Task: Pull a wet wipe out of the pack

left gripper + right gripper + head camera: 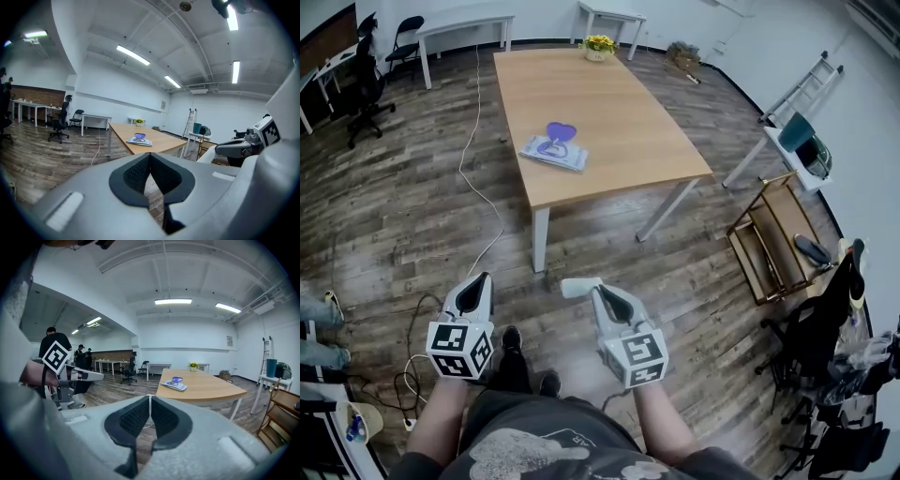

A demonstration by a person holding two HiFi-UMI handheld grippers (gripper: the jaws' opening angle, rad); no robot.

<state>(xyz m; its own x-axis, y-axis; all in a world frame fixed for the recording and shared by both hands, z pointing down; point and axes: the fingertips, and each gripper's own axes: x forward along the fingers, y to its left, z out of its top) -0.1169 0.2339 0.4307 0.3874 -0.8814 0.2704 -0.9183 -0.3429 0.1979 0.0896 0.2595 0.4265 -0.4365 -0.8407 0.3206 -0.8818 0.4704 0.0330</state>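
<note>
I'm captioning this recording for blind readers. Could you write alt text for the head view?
Seen from above, a person stands holding a left gripper and a right gripper, both shut and empty, short of a wooden table. A wet wipe pack lies near the table's closest edge, with yellow flowers at its far end.

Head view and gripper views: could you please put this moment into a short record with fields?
Pack: wet wipe pack, flat on the wooden table, near its closest edge
Left gripper: shut, empty, short of the table
Right gripper: shut, empty, short of the table
Far end of table: pot of yellow flowers
Task stage: pack not yet touched
</note>
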